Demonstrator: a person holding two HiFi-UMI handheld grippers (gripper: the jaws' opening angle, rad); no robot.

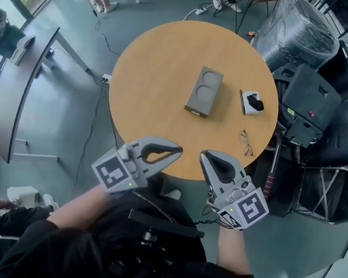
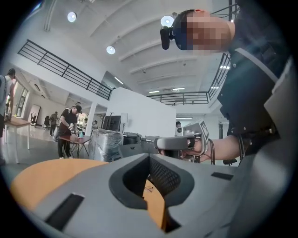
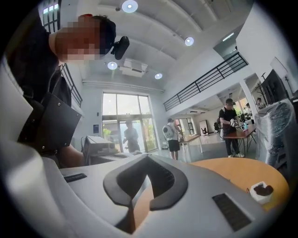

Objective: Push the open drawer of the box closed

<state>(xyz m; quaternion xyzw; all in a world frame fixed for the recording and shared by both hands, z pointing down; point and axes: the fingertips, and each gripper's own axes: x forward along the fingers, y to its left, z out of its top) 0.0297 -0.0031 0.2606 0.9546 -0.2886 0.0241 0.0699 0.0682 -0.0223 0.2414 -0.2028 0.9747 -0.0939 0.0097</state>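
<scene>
Starting at the jaws, the left gripper (image 1: 177,149) is seen clenched on nothing, its tips met in its own view (image 2: 149,156), with only a strip of table visible through the hollow behind them. The right gripper (image 1: 203,156) is likewise closed and empty in its view (image 3: 148,157). Both are held low over the near edge of the round table (image 1: 155,63), angled inward so that the tips point toward each other but stay apart. The forearms are raised from the bottom of the head view, with the marker cubes turned toward the person.

The box (image 1: 204,91) is shown only in the head view, lying near the table's middle, well apart from both grippers. How far its drawer stands out cannot be told. A white dish (image 1: 252,103) holding something dark lies to the box's right and is also caught by the right gripper view (image 3: 260,191). Glasses (image 1: 246,142) are seen nearer the edge. The right gripper, in its hand, is shown in the left gripper view (image 2: 160,143).
</scene>
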